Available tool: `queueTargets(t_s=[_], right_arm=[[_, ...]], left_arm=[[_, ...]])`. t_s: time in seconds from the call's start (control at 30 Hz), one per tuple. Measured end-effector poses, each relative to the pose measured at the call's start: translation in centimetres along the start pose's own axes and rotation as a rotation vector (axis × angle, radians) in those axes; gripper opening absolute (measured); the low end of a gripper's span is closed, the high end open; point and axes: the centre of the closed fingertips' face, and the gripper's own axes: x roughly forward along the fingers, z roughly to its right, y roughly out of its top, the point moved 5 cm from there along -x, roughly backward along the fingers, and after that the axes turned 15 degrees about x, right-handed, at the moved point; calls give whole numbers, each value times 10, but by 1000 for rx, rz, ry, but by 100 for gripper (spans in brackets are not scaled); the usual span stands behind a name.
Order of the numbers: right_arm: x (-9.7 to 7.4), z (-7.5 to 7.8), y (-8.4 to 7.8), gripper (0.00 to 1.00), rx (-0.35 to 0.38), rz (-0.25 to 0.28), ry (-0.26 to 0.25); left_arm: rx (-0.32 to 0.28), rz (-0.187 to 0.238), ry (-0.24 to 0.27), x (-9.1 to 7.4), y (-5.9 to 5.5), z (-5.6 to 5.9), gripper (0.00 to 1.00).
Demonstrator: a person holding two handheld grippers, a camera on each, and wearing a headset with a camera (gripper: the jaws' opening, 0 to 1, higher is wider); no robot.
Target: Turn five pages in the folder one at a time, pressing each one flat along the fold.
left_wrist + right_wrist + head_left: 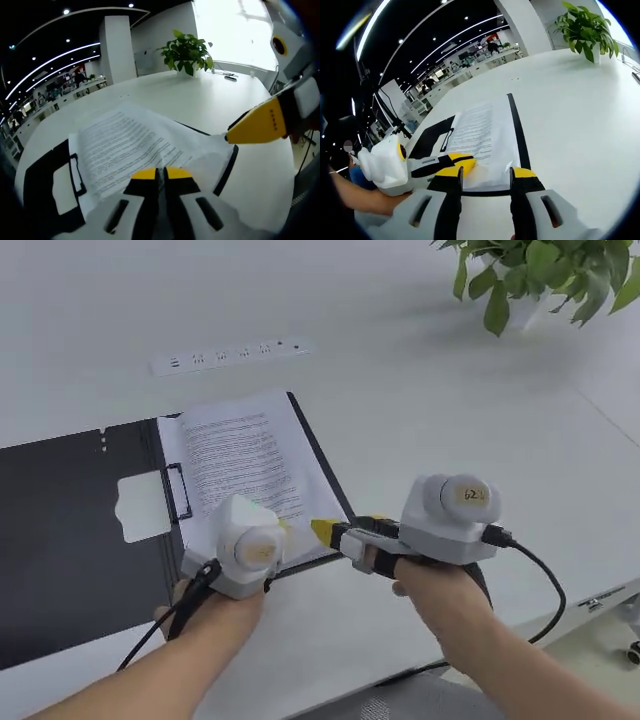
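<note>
The open folder [60,540] lies flat on the white table, its black left cover bare and a printed page [245,455] uppermost on the right half. My left gripper [160,173] is shut, its yellow tips resting on the page's near part, and it holds nothing. It appears in the head view too, where the left gripper [275,530] sits over the page's bottom edge. My right gripper [487,175] is open, jaws on either side of the page's near right corner [495,177]. One of its yellow fingertips [255,125] touches that corner.
A white power strip [230,355] lies beyond the folder. A potted plant [540,275] stands at the far right. A metal clip and a white label [145,505] sit at the folder's spine. The table's front edge [560,615] and the grippers' cables run near my arms.
</note>
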Motion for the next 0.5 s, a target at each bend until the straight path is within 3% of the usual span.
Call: queueTargets(t_s=[0.17,0.33,0.43,0.5], right_arm=[[8,7,-6,30,61,-27,-24],[11,17,-5,4,72,-15,-91],[11,17,-5,2,126,1,-91],[12,18,-6,0,116,-7,-104]], left_arm=[[-13,6,3,-1,0,0,2],[-20,7,1,-1,0,0,2],[-31,7,2,-1,0,0,2],[-47,8,2,-1,0,0,2]])
